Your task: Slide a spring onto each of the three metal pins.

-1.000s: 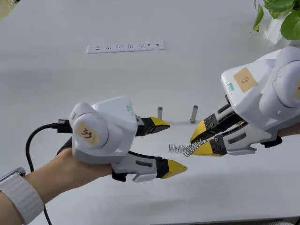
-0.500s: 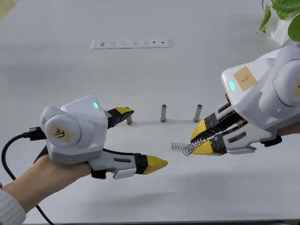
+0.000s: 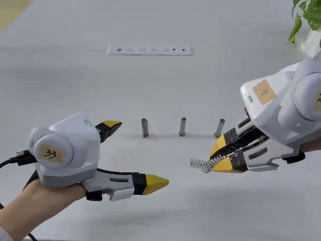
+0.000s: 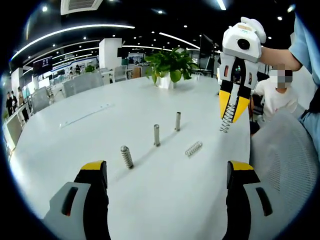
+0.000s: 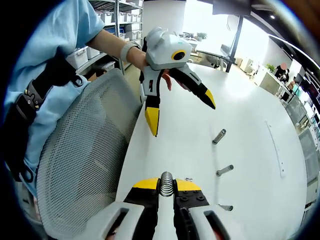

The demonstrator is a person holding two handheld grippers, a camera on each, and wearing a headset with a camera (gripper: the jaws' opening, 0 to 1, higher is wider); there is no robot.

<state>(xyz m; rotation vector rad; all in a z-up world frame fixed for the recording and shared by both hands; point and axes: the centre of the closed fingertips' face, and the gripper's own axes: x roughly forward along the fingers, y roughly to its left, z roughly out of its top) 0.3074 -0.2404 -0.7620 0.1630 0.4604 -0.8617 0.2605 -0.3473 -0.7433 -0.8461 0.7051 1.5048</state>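
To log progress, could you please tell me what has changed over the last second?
The left claw drew back leftward from the pins, uncovering the left pin and its fitted spring; its jaws stayed open. The right claw stayed shut on the held spring; the middle pin and right pin stayed bare.

Three metal pins (image 3: 182,126) stand upright in a row, the leftmost wearing a spring (image 3: 145,127).

left gripper (image 3: 138,153) and right gripper (image 3: 216,159): white rounded shells, tan numbered stickers (image 3: 52,154), black jaws tipped yellow; black cable (image 3: 14,159) on left; light-blue short sleeve (image 5: 60,30).
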